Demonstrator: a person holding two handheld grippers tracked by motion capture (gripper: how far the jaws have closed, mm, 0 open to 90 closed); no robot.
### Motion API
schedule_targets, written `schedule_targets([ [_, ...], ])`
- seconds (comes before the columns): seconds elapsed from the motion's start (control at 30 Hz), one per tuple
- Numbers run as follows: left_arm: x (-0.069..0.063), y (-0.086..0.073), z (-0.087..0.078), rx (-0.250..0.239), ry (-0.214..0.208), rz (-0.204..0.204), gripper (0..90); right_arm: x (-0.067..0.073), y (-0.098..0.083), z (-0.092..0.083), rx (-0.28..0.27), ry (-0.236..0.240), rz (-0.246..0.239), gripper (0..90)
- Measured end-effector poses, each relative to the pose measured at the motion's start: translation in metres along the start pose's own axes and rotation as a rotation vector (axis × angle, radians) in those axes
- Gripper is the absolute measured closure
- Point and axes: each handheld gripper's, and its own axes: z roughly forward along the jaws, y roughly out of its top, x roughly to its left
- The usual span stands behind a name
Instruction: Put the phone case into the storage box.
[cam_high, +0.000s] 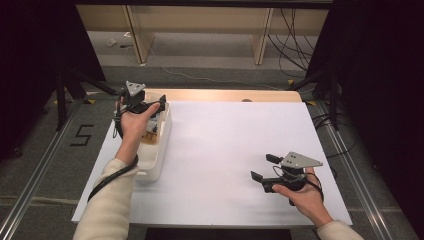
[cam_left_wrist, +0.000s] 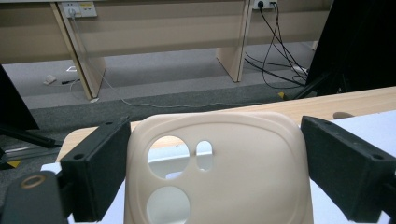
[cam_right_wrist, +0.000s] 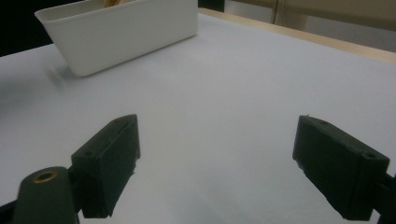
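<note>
A cream phone case (cam_left_wrist: 233, 154) with round camera cut-outs stands upright between the jaws of my left gripper (cam_left_wrist: 215, 179); both black pads press its side edges. In the high view my left gripper (cam_high: 145, 107) is held over the far end of a white bin (cam_high: 159, 155) at the table's left edge. Something tan lies in the bin, mostly hidden by the hand. My right gripper (cam_high: 262, 166) hovers low over the white table top (cam_high: 225, 135) at the near right, jaws wide apart with nothing between them. In its own view my right gripper (cam_right_wrist: 217, 163) faces the bin (cam_right_wrist: 121, 32) across the bare surface.
A strip of wooden table edge (cam_high: 225, 95) runs along the far side. Beyond it are floor, cables and wooden furniture legs (cam_high: 262, 40). Dark stands flank the table at both sides.
</note>
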Motion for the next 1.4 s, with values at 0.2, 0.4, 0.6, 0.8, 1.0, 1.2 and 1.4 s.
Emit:
schedule_targets([
  [0.2,0.0006,0.0,-0.0001,-0.002,-0.002,-0.005,11.1,0.0001,0.0001,-0.0002,0.002,0.0,-0.001,15.8],
  [0.4,0.0015,0.0,0.0002,-0.002,-0.004,-0.008,11.1,0.0003,-0.0001,0.0004,0.0,-0.001,0.0,15.8],
  [0.6,0.0017,-0.0005,0.0011,0.0,-0.007,-0.007,11.1,0.0004,-0.0001,0.0003,0.0,0.0,-0.001,15.8],
  [0.8,0.0011,-0.0012,0.0019,0.002,-0.009,-0.008,11.1,0.0003,-0.0001,0.0004,0.001,-0.001,-0.002,15.8],
  [1.0,0.0015,-0.0021,0.0025,0.009,-0.011,-0.005,11.2,0.0004,0.0,0.0002,0.0,-0.004,-0.001,15.8],
  [1.2,0.0018,-0.0042,0.0048,0.019,-0.01,-0.011,11.2,0.0,-0.0001,0.0001,0.001,-0.004,0.0,15.8],
  [1.4,0.0025,-0.0039,0.0057,0.025,-0.012,-0.016,11.1,-0.0001,-0.0003,0.0003,0.005,-0.008,0.004,15.9],
])
